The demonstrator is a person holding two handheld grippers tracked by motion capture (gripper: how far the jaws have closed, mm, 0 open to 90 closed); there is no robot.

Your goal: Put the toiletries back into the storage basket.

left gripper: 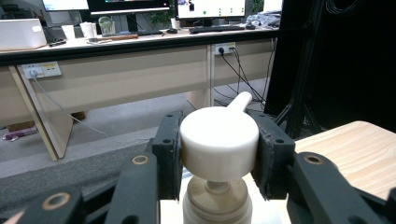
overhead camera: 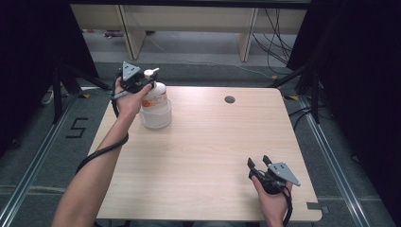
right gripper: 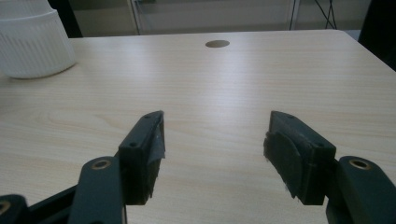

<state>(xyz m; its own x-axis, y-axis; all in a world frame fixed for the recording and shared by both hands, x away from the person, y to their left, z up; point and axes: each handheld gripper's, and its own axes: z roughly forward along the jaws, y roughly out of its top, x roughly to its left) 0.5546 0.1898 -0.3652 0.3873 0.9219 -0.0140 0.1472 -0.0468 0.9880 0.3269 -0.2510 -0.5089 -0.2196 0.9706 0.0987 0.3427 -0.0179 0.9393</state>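
White pump bottle [overhead camera: 155, 106] stands at the table's [overhead camera: 198, 156] far left corner; left hand-held gripper [overhead camera: 142, 86] pinches its pump head [left gripper: 219, 140]. Right hand-held gripper [overhead camera: 257, 163] rests near front right, jaws spread, nothing between.

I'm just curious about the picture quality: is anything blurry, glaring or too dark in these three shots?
High view: even light on the table, very dark at both sides, all a bit soft. Left gripper view: the white pump head between the left gripper jaws is bright, the desks behind soft. Right gripper view: a pale sheen on the wood, and the right gripper jaws look blurred up close.
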